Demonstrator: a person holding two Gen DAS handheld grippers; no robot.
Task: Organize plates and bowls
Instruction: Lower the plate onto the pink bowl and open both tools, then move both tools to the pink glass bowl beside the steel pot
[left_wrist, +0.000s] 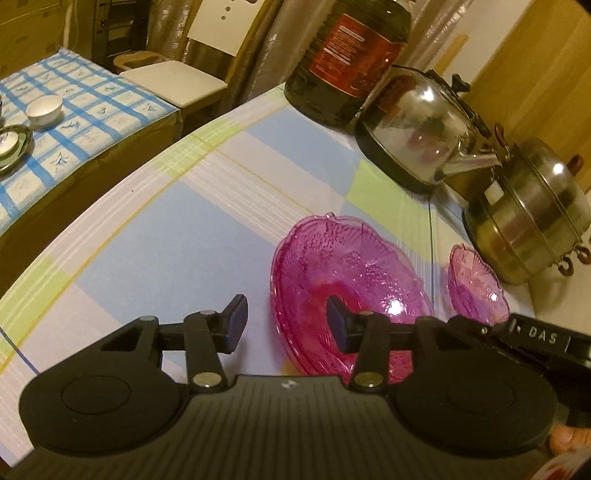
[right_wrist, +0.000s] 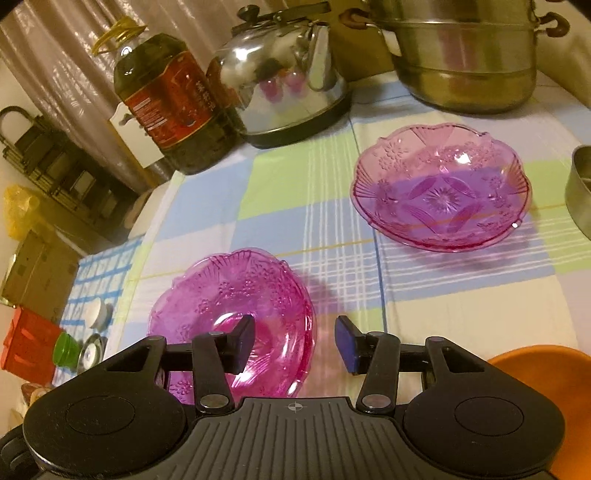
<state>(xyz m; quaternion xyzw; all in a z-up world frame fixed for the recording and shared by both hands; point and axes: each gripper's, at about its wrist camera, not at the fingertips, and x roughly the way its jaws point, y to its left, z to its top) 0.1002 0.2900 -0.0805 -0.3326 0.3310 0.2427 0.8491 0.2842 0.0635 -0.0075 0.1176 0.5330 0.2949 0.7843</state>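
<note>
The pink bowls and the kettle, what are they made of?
The pink bowls look like see-through pressed glass, maybe plastic: the tablecloth shows through them, and flower patterns are moulded in. The kettle looks like polished steel, since it mirrors the pink bowls, with a black base.

Left gripper (left_wrist: 287, 324) and right gripper (right_wrist: 294, 344) both angle downward, jaws parted, empty.
</note>
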